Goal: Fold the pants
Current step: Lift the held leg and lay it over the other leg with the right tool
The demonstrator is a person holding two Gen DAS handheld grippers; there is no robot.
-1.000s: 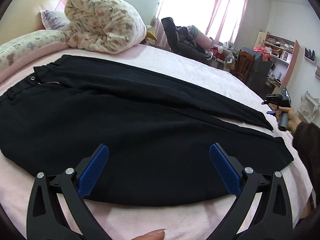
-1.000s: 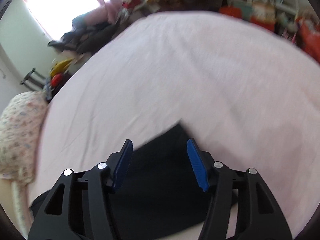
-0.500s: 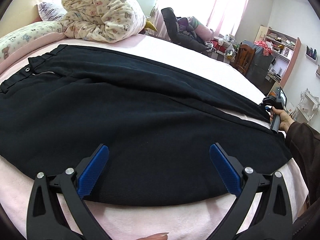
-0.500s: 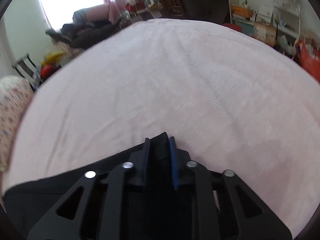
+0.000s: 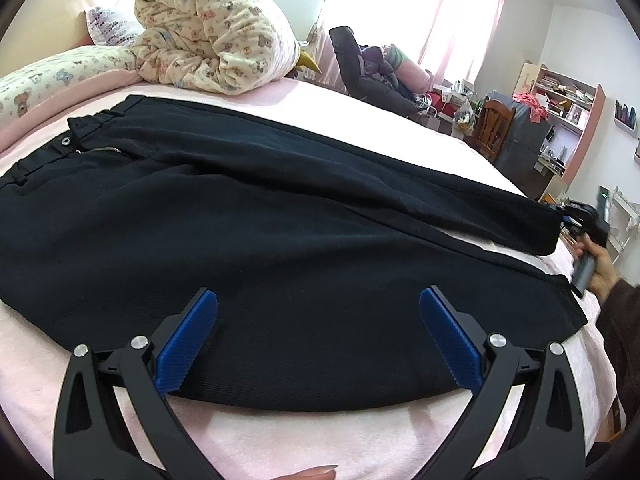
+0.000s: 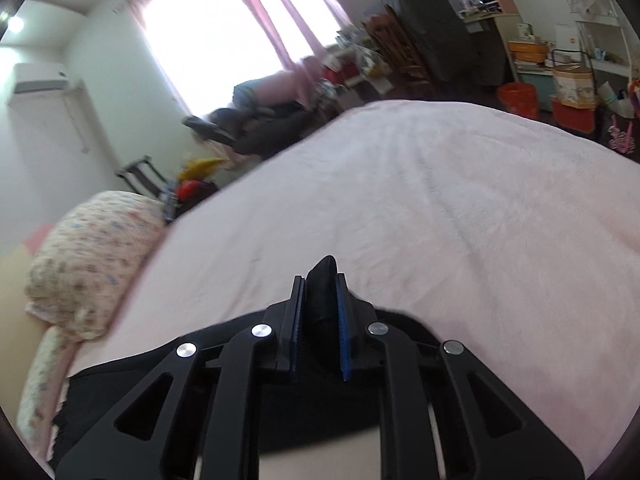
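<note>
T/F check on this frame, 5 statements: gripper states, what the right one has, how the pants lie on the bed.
1. The right gripper is shut on black pants fabric. True.
2. The left gripper is clamped on the pants. False: its jaws stand wide open over the near leg.
3. The pants lie spread on a pink bed. True.
4. The waistband is at the right gripper's end. False: it grips the far leg's cuff, opposite the waistband.
5. A rolled floral quilt covers the pants. False: it sits beyond them, apart.
</note>
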